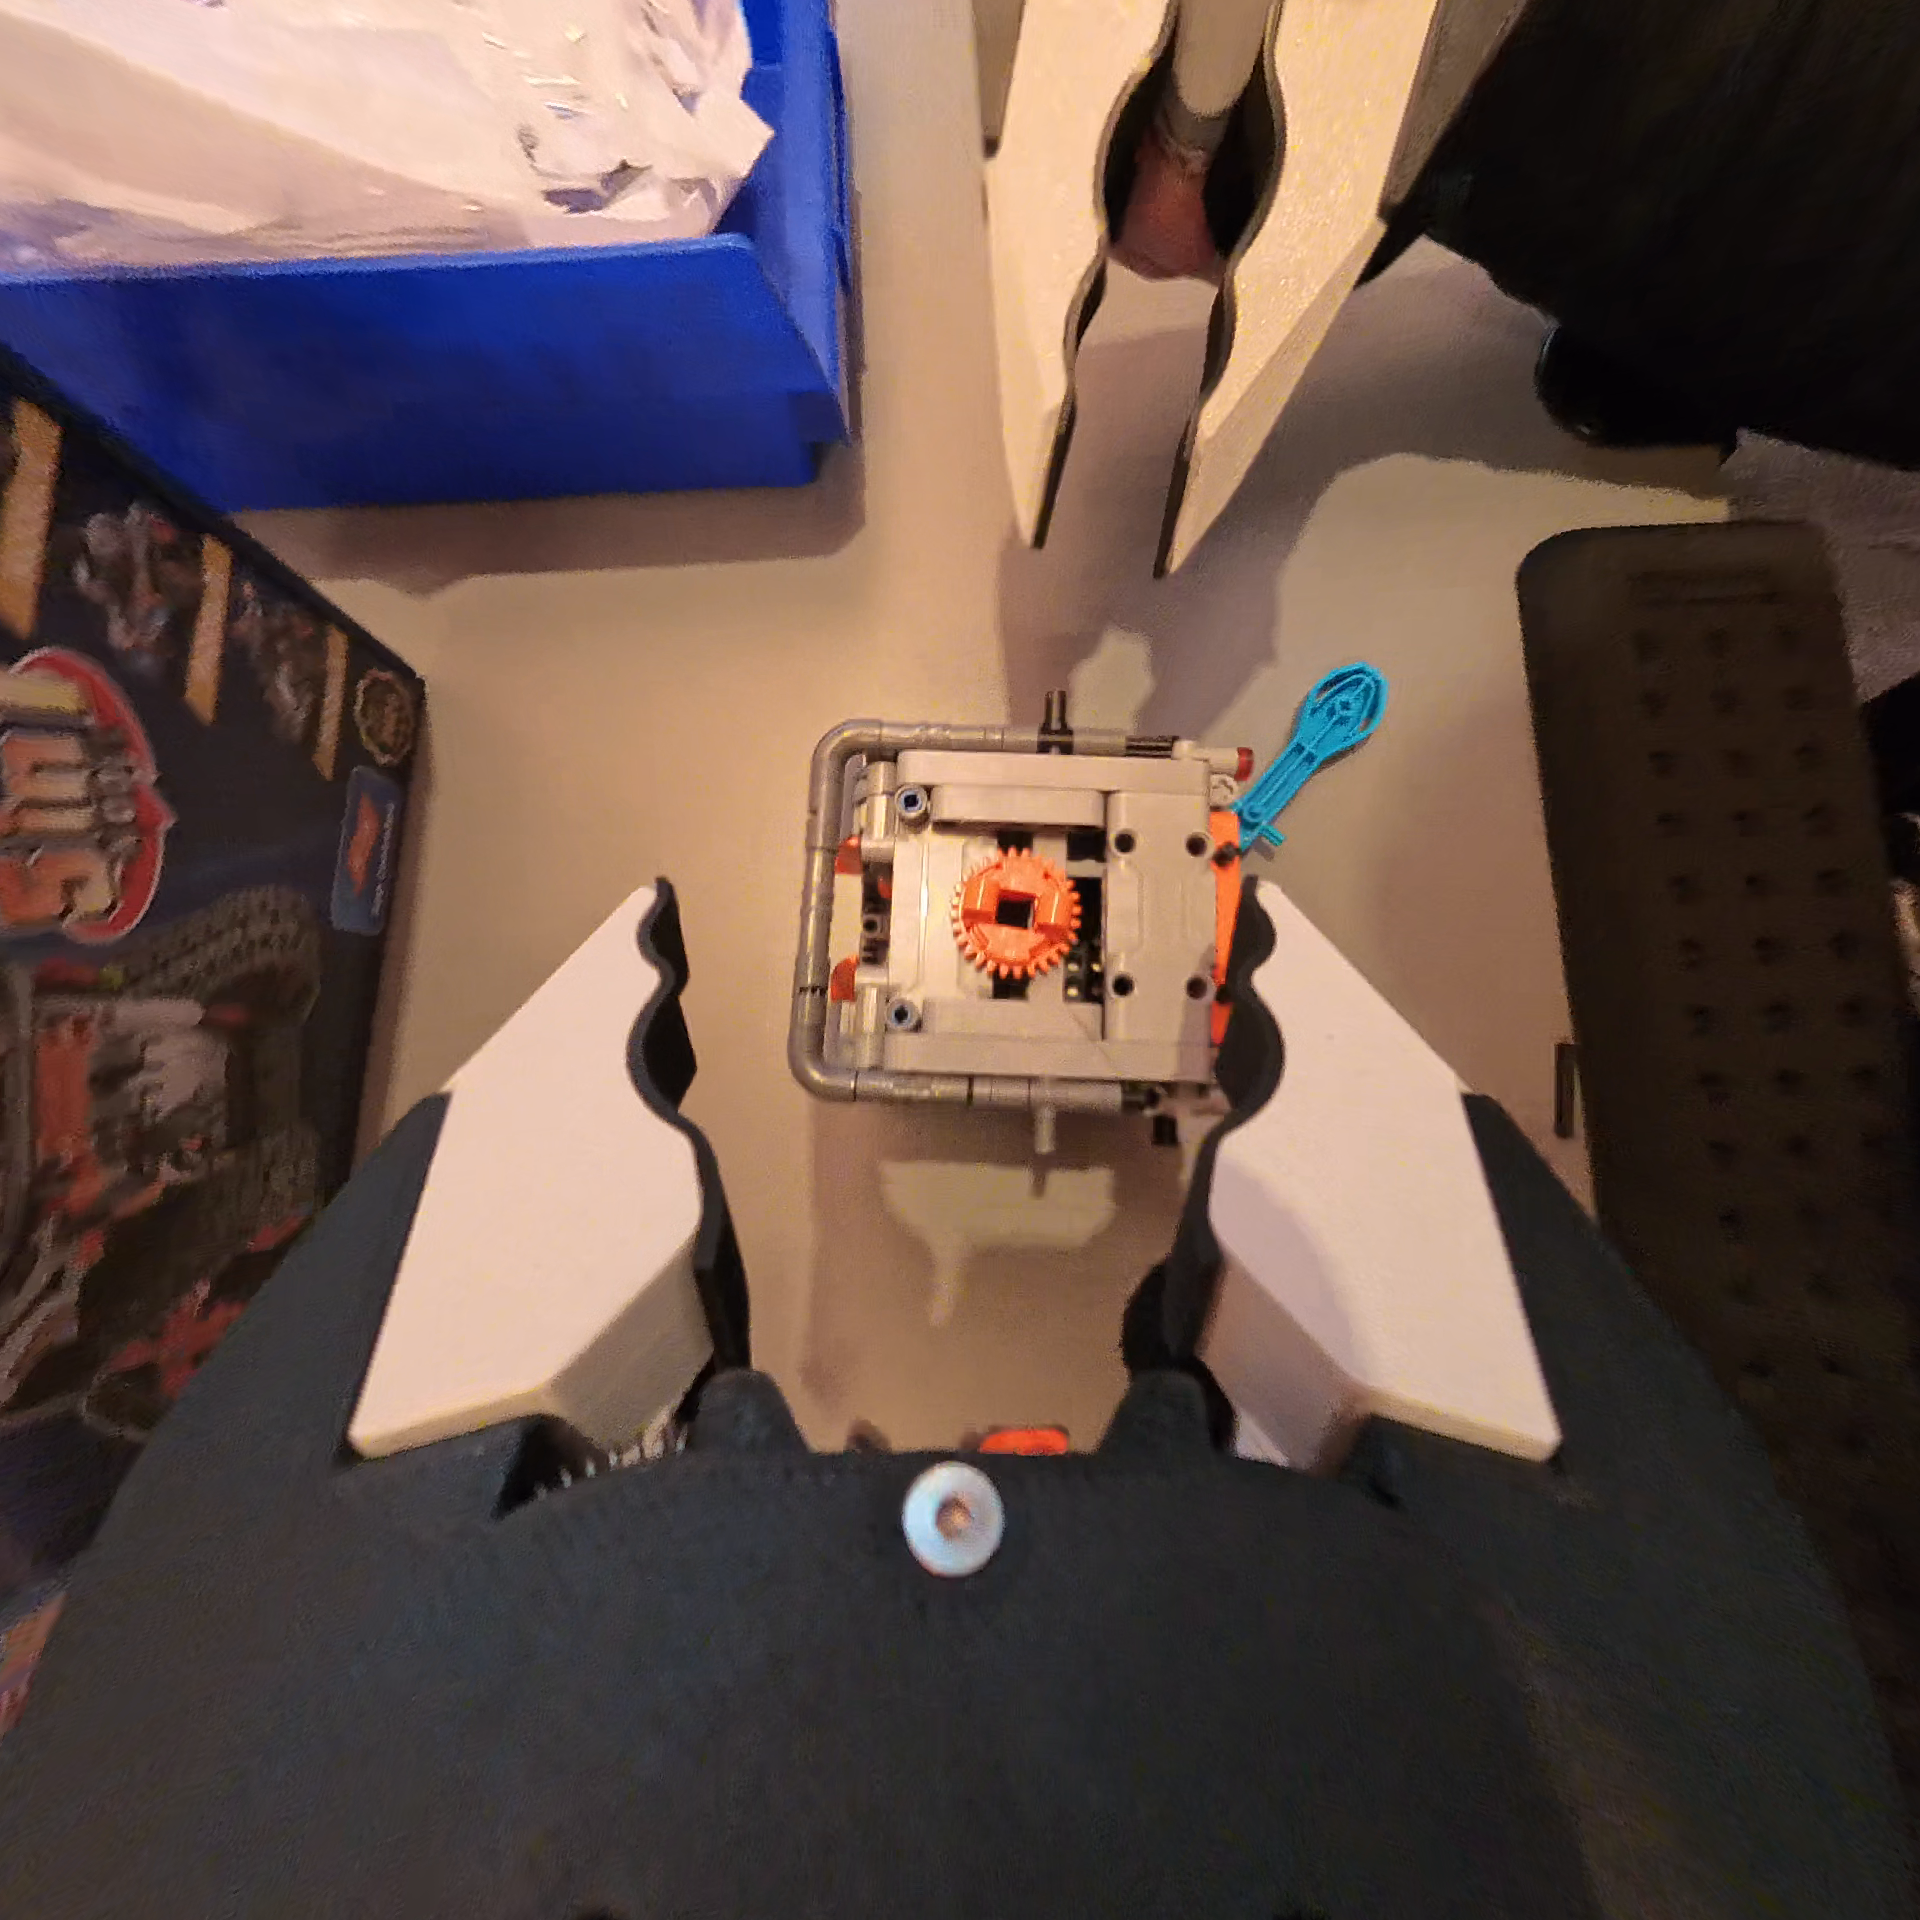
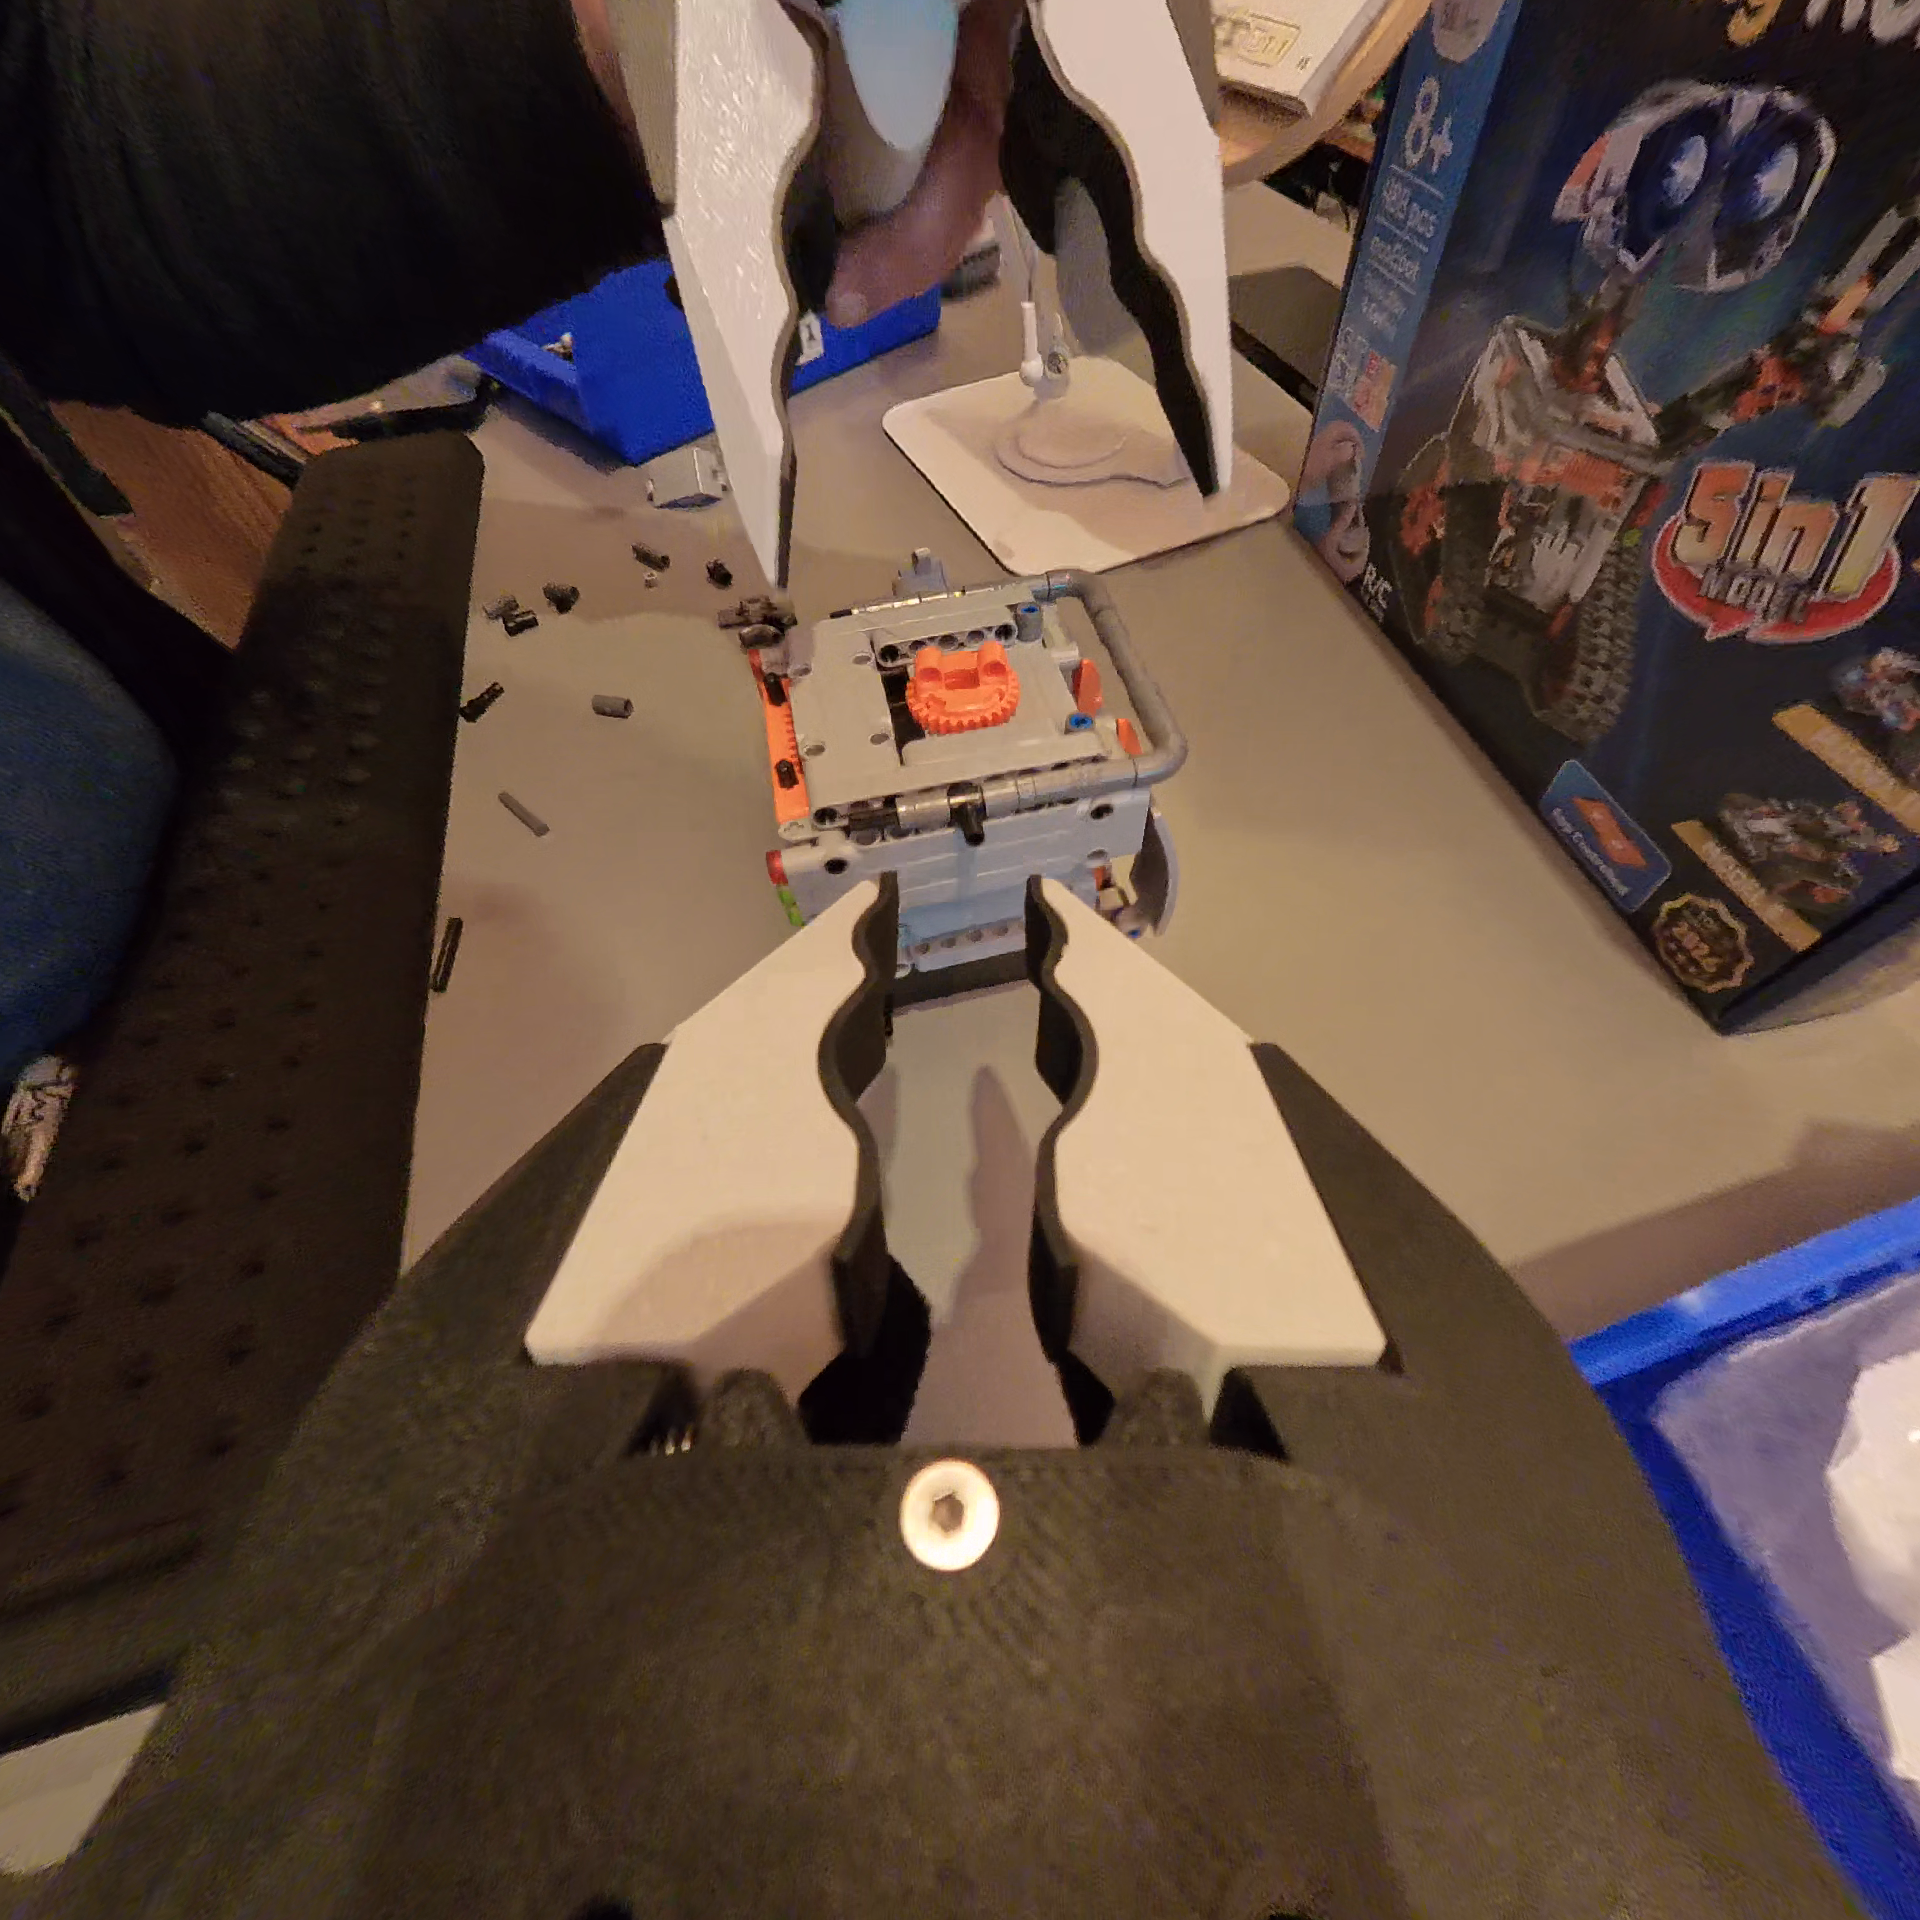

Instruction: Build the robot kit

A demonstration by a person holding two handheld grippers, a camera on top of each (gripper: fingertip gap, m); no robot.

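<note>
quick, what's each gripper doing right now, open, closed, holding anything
Left gripper: open, empty, straddling the grey brick assembly from above.
Right gripper: open, narrow gap, empty, tips at the assembly's near side.

My left wrist camera looks almost straight down along its fingers at the table [image 1: 582,727], close above the grey block model [image 1: 1023,920] at frame centre. My right wrist camera sits lower and faces forward at a slant, the same model [image 2: 961,748] just past its fingertips. Both views share that model, the blue bin [image 1: 468,384] and the printed box [image 2: 1621,499], seen from opposite sides.
</note>
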